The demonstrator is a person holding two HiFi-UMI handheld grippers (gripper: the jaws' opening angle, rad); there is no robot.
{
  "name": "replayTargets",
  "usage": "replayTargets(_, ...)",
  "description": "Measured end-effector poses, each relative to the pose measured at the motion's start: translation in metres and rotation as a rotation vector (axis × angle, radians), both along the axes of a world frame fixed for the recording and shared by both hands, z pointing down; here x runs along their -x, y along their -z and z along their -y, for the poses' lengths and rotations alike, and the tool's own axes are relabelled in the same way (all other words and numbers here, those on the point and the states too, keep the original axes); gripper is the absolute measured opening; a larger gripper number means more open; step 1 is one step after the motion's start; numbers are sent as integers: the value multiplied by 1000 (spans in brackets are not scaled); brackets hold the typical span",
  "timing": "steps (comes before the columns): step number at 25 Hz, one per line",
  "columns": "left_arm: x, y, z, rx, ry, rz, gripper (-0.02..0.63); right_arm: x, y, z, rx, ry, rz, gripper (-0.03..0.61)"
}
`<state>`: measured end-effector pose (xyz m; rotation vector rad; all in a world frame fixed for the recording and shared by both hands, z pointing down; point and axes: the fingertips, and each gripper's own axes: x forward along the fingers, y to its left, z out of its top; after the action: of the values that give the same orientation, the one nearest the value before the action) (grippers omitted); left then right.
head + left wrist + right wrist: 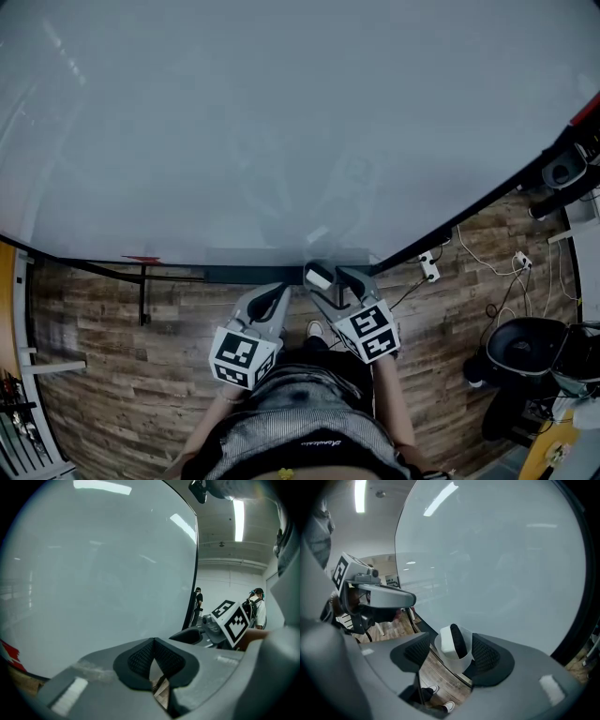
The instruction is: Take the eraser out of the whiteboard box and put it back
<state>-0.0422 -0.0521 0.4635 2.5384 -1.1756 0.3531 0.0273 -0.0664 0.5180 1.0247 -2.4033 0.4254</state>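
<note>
closest to the head camera, my striped shirt is filling the lower edge, and both grippers are reaching out from it toward the whiteboard. my right gripper is holding its jaws wide apart around the eraser, a white block with a black strip, which is sitting upright in the clear box at the board's lower edge. one pad is standing clear of it; whether the other is touching it i cannot tell. my left gripper is hovering just beside the right one, jaws together on nothing, above the wooden floor.
</note>
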Motion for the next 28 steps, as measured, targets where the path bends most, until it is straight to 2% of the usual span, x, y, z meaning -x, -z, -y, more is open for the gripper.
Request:
replayTargets(15, -3, -7, 0, 15, -28, 15, 2, -5, 7, 2, -29, -14, 1, 225)
replayTargets(22, -2, -12, -1, 31, -24, 13, 2, -6, 10, 3, -51, -22, 25, 140)
replayTargets(28, -2, -13, -3, 32, -33, 10, 2, 0, 13, -5, -51, 9, 39, 65)
